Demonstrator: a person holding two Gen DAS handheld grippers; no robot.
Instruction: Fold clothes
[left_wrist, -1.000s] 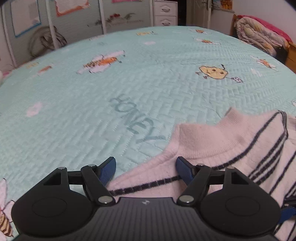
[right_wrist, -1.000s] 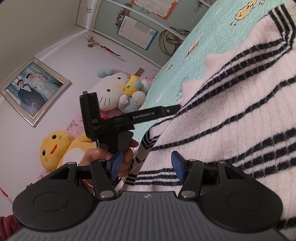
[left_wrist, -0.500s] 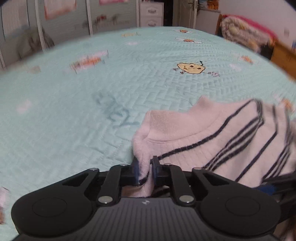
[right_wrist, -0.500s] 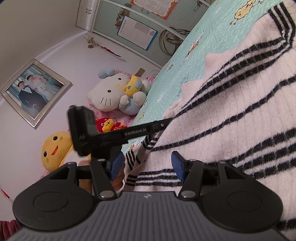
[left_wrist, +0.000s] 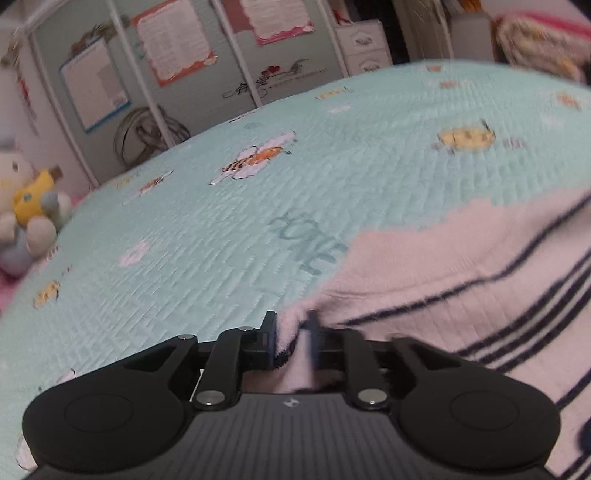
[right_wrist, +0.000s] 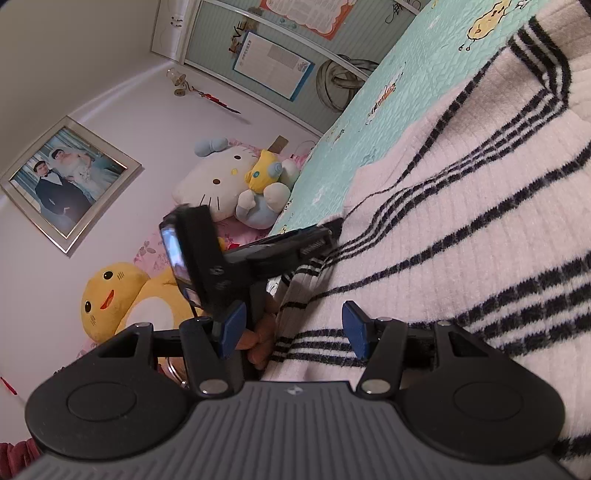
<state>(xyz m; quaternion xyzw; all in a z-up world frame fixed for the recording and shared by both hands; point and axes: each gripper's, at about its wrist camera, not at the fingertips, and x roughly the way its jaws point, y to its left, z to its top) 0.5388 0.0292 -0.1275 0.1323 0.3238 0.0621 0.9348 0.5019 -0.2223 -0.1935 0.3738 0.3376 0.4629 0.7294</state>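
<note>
A pale pink sweater with dark stripes (left_wrist: 461, 273) lies on the mint quilted bed. My left gripper (left_wrist: 295, 341) is shut on the sweater's edge, with a bunch of knit pinched between the jaws and lifted a little. In the right wrist view the same sweater (right_wrist: 480, 229) fills the right side. My right gripper (right_wrist: 297, 326) is open, its blue pads either side of the striped hem, not clamped. The left gripper's body (right_wrist: 236, 254) and the hand holding it show just beyond the hem.
The mint bedspread (left_wrist: 258, 229) with bee prints stretches ahead and left. Plush toys (right_wrist: 236, 181) and a yellow duck (right_wrist: 122, 299) sit at the bed's head. Wardrobe doors with posters (left_wrist: 177, 55) stand behind the bed. A folded quilt (left_wrist: 535, 40) lies far right.
My left gripper closed on the sweater's edge and has lifted and swung left with it. My right gripper stayed open over the hem.
</note>
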